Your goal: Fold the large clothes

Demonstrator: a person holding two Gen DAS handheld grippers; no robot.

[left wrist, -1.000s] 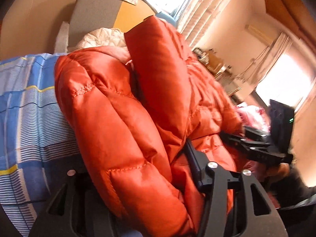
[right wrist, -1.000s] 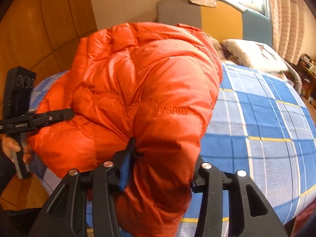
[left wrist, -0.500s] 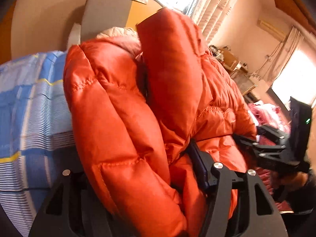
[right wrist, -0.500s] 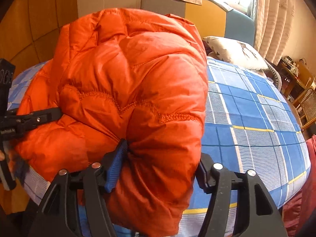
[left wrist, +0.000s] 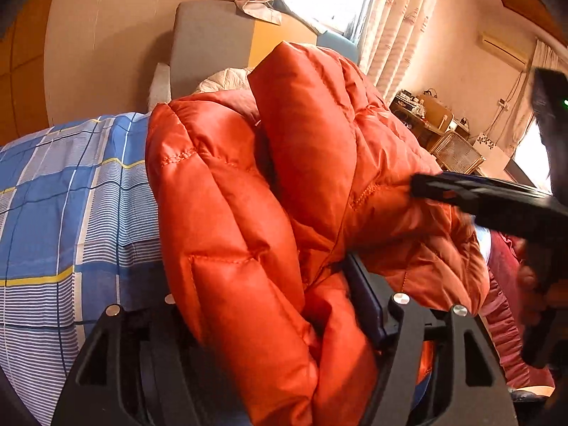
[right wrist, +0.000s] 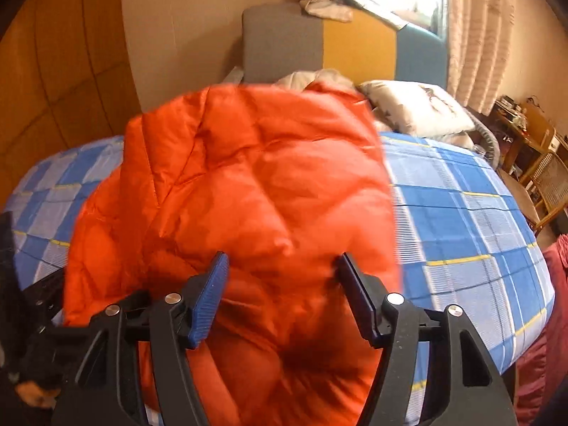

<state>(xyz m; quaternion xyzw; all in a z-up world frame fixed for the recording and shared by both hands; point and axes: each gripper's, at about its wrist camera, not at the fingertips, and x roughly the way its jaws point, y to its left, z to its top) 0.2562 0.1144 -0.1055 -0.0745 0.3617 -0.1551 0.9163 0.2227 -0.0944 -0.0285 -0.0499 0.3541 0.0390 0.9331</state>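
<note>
Jacket [left wrist: 248, 213], orange and quilted, heaped on the blue-checked bed [right wrist: 461, 213], filling the centre of both views. Left claw [left wrist: 262, 284]: opening, with a thick roll of jacket wedged through it, 3 o'clock pad [left wrist: 362, 301] pressed into the fabric, other pad buried under the folds. Right claw [right wrist: 282, 259]: closing, jacket between the pads, both blue pad faces bare and clear of the fabric.

Only from the left wrist: right claw's black finger reaching in from 3 o'clock over the jacket's edge, green light [left wrist: 564, 102] on its body, wall air conditioner [left wrist: 504, 49] at 1 o'clock.

Only from the right wrist: white pillow [right wrist: 419, 110] at 1 o'clock, dark print on it too blurred to read; grey, yellow and blue headboard [right wrist: 319, 42] square-on at 12 o'clock; left claw a dark sliver at 8 o'clock.
</note>
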